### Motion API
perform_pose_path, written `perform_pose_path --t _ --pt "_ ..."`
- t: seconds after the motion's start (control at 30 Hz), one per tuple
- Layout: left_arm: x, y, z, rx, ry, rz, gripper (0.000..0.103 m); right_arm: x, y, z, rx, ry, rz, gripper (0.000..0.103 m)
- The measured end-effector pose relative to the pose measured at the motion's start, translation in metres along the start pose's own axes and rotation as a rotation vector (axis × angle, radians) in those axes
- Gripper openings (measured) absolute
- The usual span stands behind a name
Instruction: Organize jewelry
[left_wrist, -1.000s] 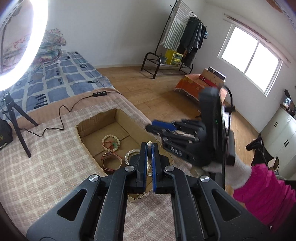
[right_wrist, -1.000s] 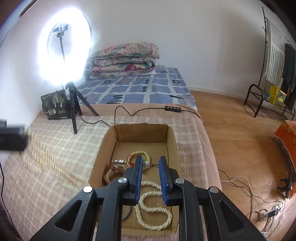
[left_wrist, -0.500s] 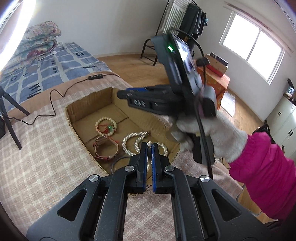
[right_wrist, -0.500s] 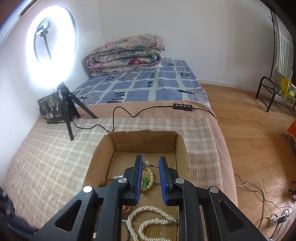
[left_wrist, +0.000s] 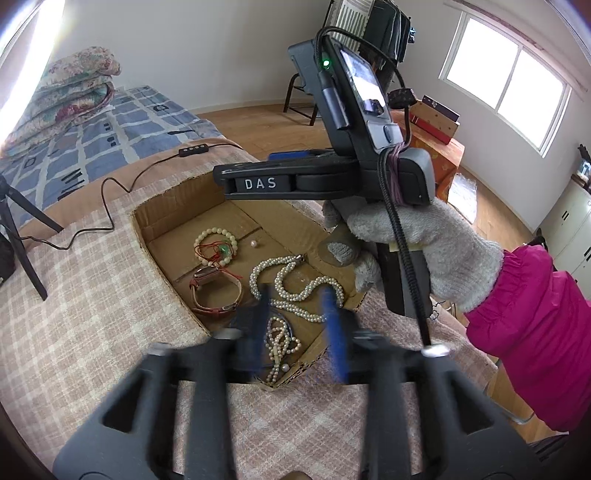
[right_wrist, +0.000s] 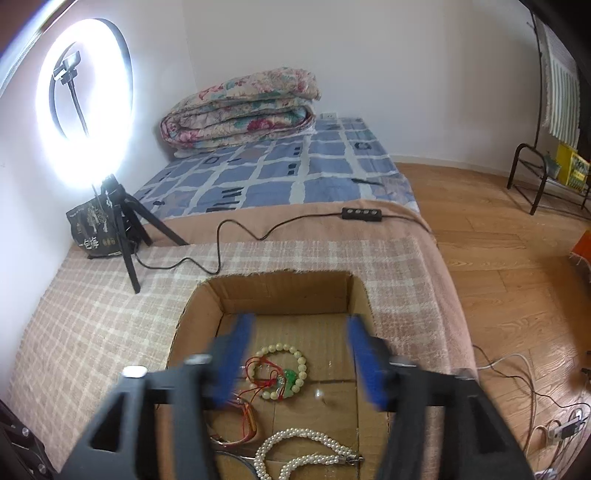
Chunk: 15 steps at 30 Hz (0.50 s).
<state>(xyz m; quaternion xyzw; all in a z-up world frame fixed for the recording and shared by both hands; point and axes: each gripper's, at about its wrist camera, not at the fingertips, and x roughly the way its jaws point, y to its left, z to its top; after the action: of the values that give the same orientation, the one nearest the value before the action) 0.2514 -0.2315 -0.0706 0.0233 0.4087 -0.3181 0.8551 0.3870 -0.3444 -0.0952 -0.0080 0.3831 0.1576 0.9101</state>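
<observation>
A shallow cardboard box (left_wrist: 162, 206) (right_wrist: 284, 291) lies on the checked blanket. In it are a cream bead bracelet with a red cord and green charm (left_wrist: 216, 245) (right_wrist: 282, 371), a pink-strapped watch (left_wrist: 216, 291), a twisted pearl necklace (left_wrist: 295, 284) (right_wrist: 306, 448), a thinner pearl strand (left_wrist: 279, 343) and a loose pearl (left_wrist: 253, 243) (right_wrist: 318, 394). My left gripper (left_wrist: 299, 325) is open, motion-blurred, over the box's near end above the thin strand. My right gripper (right_wrist: 299, 365), seen from the side in the left wrist view (left_wrist: 240, 182), is open and empty above the bracelet.
A ring light on a tripod (right_wrist: 85, 107) and a black bag (right_wrist: 94, 229) stand at the blanket's far left. A black cable with a controller (right_wrist: 362, 213) runs behind the box. A folded quilt (right_wrist: 240, 107) lies on the bed. Wooden floor (right_wrist: 498, 258) lies right.
Both grippers have opened from shut. The left one let go of the thin pearl strand, which now lies in the box. The right gripper moved further over the box.
</observation>
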Motion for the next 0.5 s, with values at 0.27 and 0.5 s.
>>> perform_pose_path --t 0.27,0.5 --pt "-0.018 -0.007 -0.004 0.028 -0.035 0.056 0.070 -0.017 0.006 0.002 -0.006 -0.012 -0.069 0.094" --pt "-0.042 -0.010 -0.008 0.028 -0.070 0.101 0.080 -0.048 0.020 0.004 -0.020 -0.039 -0.099 0.101"
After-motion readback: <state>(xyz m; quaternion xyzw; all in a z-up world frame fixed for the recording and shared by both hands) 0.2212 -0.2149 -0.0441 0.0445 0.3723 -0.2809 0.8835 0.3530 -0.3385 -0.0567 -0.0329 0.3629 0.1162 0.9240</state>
